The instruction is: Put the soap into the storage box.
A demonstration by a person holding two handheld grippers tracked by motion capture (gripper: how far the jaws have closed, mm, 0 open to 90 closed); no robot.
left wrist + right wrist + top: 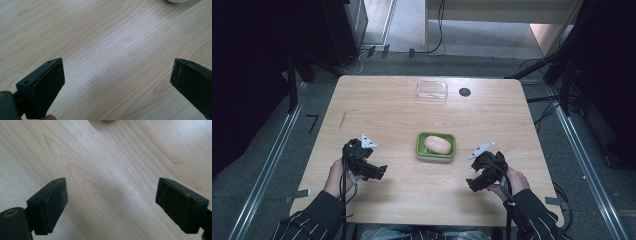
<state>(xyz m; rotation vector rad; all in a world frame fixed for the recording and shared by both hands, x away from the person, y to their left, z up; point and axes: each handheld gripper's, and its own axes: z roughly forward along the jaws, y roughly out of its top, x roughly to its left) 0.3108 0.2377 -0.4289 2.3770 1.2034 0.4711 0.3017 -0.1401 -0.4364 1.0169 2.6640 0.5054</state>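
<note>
- Left claw (379,172) wide, empty, low over the near-left counter (382,102).
- Right claw (473,183) wide, empty, near right.
- Soap (437,145) sits in the green dish (421,147) mid-counter, between both claws.

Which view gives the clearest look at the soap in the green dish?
The high view: the pinkish soap lies whole in the green dish, between the two grippers. The left and right gripper views look down at bare table wood between open jaws, with only an unclear pale sliver at their top edges.
</note>
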